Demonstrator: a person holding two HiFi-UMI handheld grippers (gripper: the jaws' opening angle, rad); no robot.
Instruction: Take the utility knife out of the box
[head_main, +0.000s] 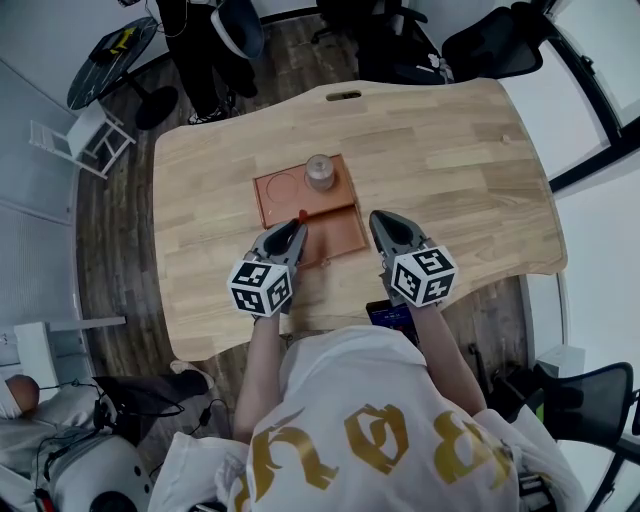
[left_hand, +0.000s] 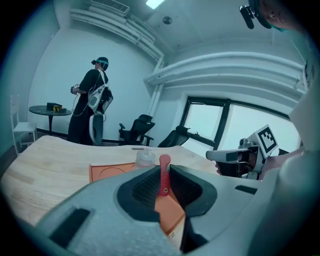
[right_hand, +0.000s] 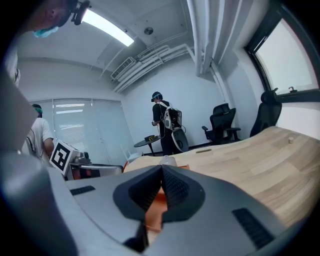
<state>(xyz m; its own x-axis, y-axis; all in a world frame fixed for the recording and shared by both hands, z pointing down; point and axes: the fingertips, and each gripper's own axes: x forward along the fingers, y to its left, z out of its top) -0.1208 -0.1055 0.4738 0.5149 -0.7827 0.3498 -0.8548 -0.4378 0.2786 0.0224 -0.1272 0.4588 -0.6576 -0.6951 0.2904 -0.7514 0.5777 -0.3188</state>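
My left gripper is shut on a slim red utility knife, which stands upright between its pads; only the red tip shows in the head view. It hovers over the near-left part of the flat orange box, also visible as the orange box in the left gripper view. My right gripper is shut with nothing in it, at the box's near-right corner. Its closed jaws hide most of the orange box.
A clear lidded jar stands on the box's far side. The wooden table spreads wide to the right. Beyond the table's far end are a person, office chairs and a small round table.
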